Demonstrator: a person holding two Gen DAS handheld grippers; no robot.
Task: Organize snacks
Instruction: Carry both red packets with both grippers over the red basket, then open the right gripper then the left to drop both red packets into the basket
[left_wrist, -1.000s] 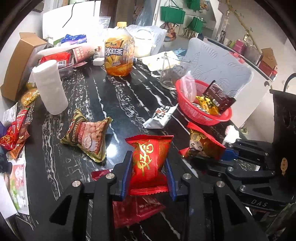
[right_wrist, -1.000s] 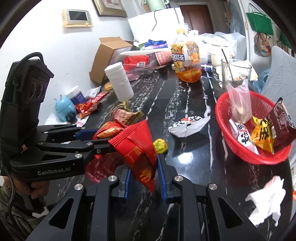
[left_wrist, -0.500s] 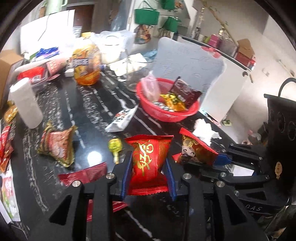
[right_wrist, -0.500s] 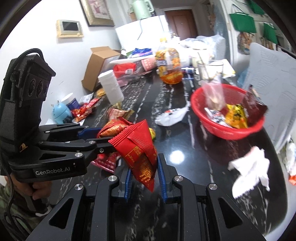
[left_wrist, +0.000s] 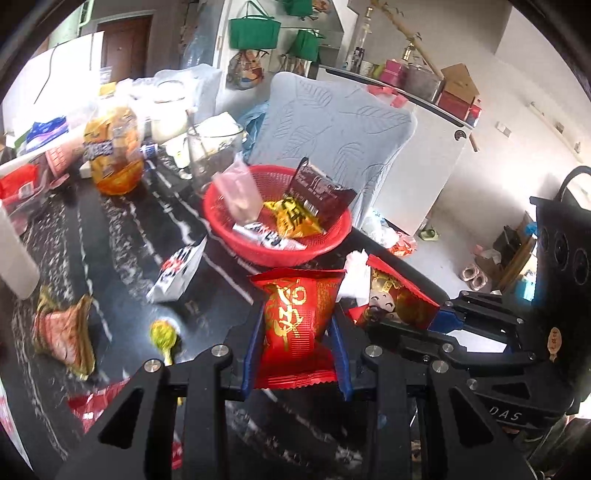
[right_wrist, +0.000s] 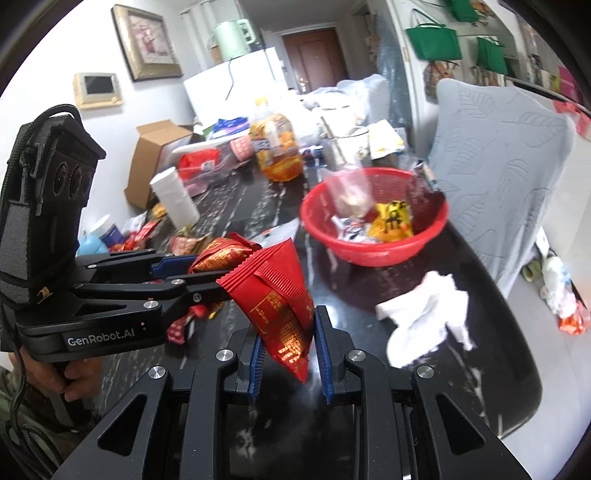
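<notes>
Short of the red plastic mesh basket (left_wrist: 332, 236), on its near side, both tools carry a snack above the black marble-look tabletop (left_wrist: 122, 229). Left gripper (left_wrist: 297, 328) is clamped on a puffy red foil packet with gold lettering (left_wrist: 295, 314), pads (left_wrist: 255, 343) pinching its lower half. Right gripper (right_wrist: 288, 343) is clamped on a red foil pouch with a crimped top edge (right_wrist: 275, 291), gripped low, with the top tipped left. In the right view the left gripper (right_wrist: 192, 273) sits left of the basket (right_wrist: 373, 254), packet (right_wrist: 221, 254) between its fingers.

Handling guess: both are light, air-filled and soft, with slick foil. Squeeze too hard and the contents crush; too light and it slips. Mid-body or just above the bottom seam looks the best hold, not the crimp.

Basket already holds a yellow packet (left_wrist: 291, 221), a dark brown wrapper (left_wrist: 317, 192) and a clear bag (left_wrist: 240, 195). A crumpled white tissue (right_wrist: 424, 317) lies on the near side of the basket. A black-and-white packet (left_wrist: 177, 269) and a small green candy (left_wrist: 162, 332) lie left of it.
</notes>
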